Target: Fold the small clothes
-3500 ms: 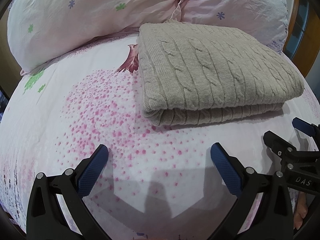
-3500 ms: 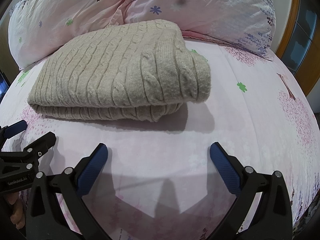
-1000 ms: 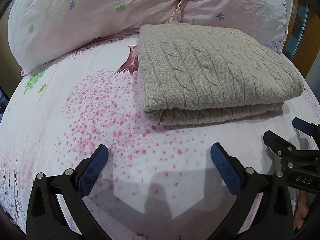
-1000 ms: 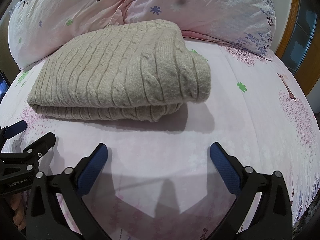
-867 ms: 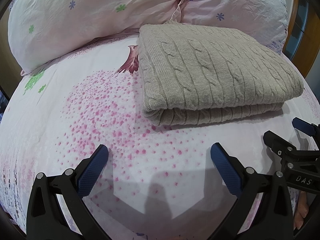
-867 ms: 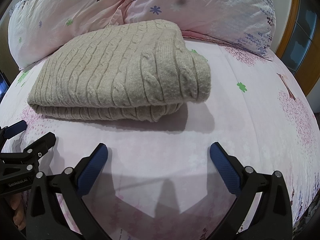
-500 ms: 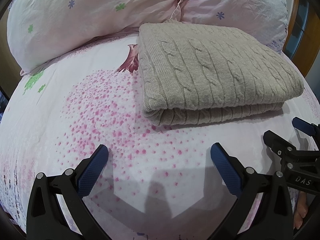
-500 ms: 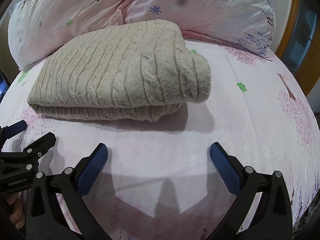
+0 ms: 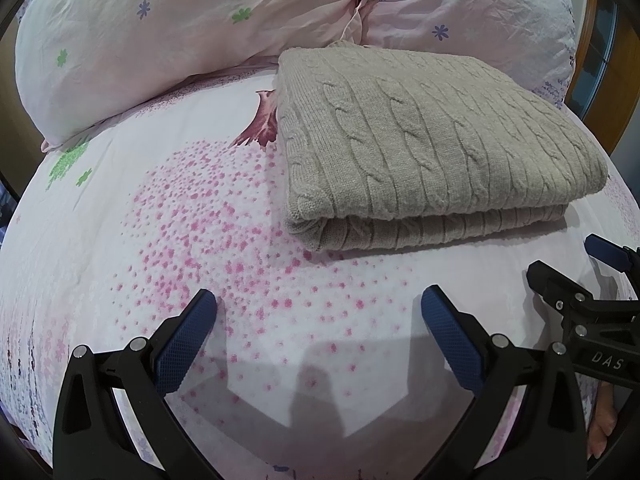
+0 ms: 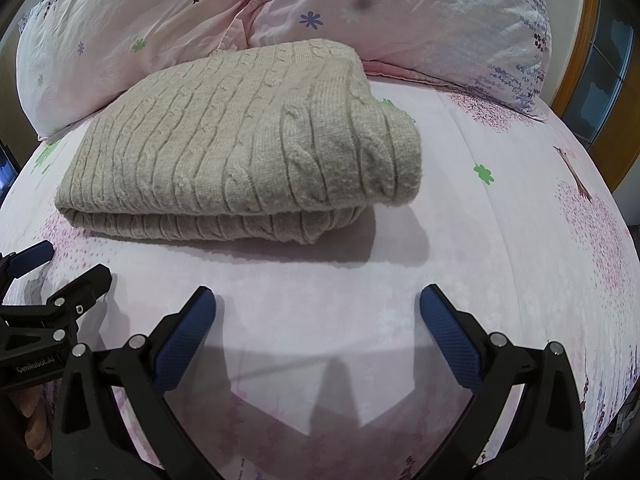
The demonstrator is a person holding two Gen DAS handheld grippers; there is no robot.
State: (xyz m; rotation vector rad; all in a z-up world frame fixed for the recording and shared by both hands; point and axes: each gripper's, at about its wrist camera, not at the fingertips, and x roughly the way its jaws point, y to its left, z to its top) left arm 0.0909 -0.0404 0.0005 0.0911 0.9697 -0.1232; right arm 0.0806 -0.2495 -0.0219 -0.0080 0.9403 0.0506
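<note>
The left tool (image 9: 319,312) hangs low over the bed (image 9: 168,216) with its blue-padded fingers (image 9: 186,334) spread wide apart and nothing between them. The right tool (image 10: 318,312) is the same: spread, empty, just beside its partner and level with it. Both point at the beige cable-knit sweater (image 9: 424,136), which lies a little beyond the fingertips, clear of both tools, on the flowered sheet in front of two pillows (image 10: 168,28). It sits as a squared, doubled bundle, its edges stacked.

By the look of it the folding is finished, or one last halving remains. If another fold is wanted, each tool needs to reach forward and pinch a near corner through both layers, since thick knit slips and springs open.
</note>
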